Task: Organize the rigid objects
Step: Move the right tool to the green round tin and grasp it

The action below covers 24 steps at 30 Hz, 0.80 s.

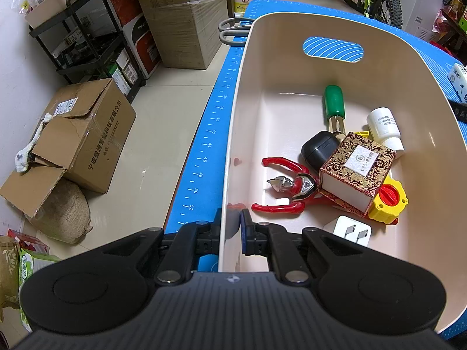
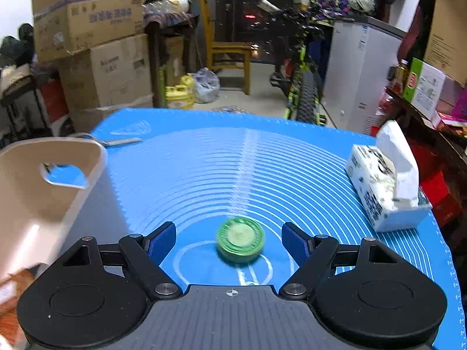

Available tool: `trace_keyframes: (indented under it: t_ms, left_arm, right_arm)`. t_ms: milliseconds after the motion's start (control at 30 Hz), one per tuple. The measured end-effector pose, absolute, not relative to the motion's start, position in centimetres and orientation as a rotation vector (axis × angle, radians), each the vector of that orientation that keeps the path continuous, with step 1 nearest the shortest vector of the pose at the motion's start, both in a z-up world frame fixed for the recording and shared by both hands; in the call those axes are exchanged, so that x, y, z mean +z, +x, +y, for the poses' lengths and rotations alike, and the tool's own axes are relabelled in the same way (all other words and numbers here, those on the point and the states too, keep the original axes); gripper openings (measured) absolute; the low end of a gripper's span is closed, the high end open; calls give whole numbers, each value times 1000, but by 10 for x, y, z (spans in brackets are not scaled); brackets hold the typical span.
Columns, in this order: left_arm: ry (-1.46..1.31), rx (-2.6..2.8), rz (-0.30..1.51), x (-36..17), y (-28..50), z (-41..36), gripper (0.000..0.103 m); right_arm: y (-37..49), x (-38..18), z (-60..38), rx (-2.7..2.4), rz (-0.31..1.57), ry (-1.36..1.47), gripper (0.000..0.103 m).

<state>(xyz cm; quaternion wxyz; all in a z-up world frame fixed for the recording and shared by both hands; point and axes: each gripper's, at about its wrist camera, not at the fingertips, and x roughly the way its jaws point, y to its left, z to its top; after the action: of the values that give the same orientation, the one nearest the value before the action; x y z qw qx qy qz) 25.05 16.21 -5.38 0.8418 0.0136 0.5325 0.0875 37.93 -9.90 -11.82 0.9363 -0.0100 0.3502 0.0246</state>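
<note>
Resting on the blue mat (image 2: pixel 204 160), the beige bin (image 1: pixel 335 38) has its near wall clamped by the left hand-held gripper (image 1: pixel 230 230). The right hand-held gripper (image 2: pixel 229 242) gapes wide, touching nothing, around the green tin (image 2: pixel 240 239) at twelve o'clock.

The bin (image 1: pixel 292 29) stands on the mat (image 2: pixel 204 160) at the left part of the bench, with scissors (image 1: pixel 230 29) beyond its far left corner. In the bin, the figure (image 1: pixel 289 186) lies nearest the left wall; the patterned box (image 1: pixel 357 172) rests partly on it, the bottle (image 1: pixel 383 128) behind, the plug (image 1: pixel 351 230) in front. The left claw (image 1: pixel 230 230) straddles the bin's near wall. The round tin (image 2: pixel 240 239) lies on the mat between the right claw's (image 2: pixel 229 240) fingers, touching neither, and the tissue box (image 2: pixel 385 186) sits to the right.
</note>
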Motion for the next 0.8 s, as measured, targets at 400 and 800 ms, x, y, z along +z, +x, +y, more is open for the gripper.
trace_keyframes:
  t_ms: [400,800]
  left_arm:
    - [25,183,1126,-55,250,163,12]
    - [27,185,1129,-56,252,161,12]
  right_arm:
    - [404,-164,-99,10,748,-72,82]
    - [404,-172,-106,57,688,-8,67]
